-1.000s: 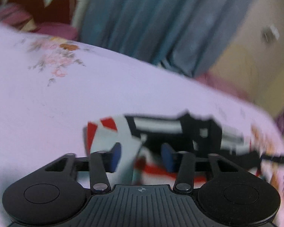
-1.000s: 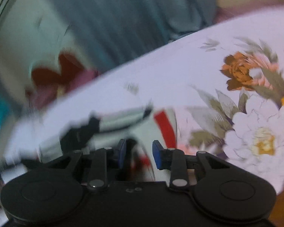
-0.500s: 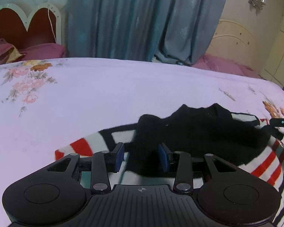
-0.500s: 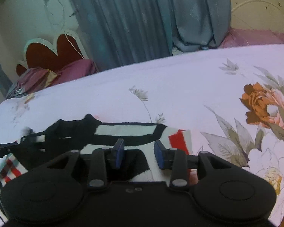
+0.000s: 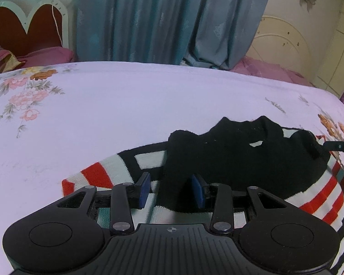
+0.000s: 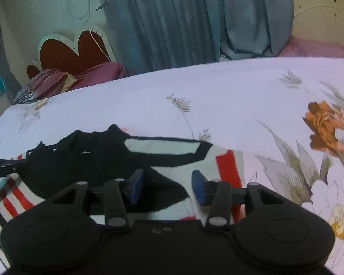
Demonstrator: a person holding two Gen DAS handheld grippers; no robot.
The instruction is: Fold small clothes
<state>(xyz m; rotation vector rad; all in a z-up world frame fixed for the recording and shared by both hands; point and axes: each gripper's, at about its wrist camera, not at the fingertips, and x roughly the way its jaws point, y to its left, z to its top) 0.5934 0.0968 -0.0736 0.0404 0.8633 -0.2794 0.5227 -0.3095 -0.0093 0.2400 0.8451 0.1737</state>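
Garment: a small striped knit piece [image 5: 220, 158], black, white and red, is laid on the bed [image 5: 130, 100], just ahead of both tools; in the right view it is seen at [image 6: 172, 155].
Fold so far: a black part is seen lying doubled over the striped part, so a first fold is judged to be made; its edges are uneven and lumpy.
Left to do: the fold is judged unfinished; the striped ends at both sides are still spread out, and smoothing plus at least one more fold is probably needed.
Left tool: the left tool [image 5: 170, 191] is held low over the near edge of the garment, pointed forward and roughly level; its blue pads are spread, with a ridge of black cloth lying between them but not pinched.
Right tool: the right tool [image 6: 167, 186] is held low at the other end of the garment, also roughly level; its pads are spread wide, and nothing is gripped.
Tool tip at the side: a thin dark tip [image 5: 339, 146] is seen touching the far black edge; it is judged to be a finger of the other tool.
Surroundings: blue curtains [image 5: 172, 18] are hung behind the bed.
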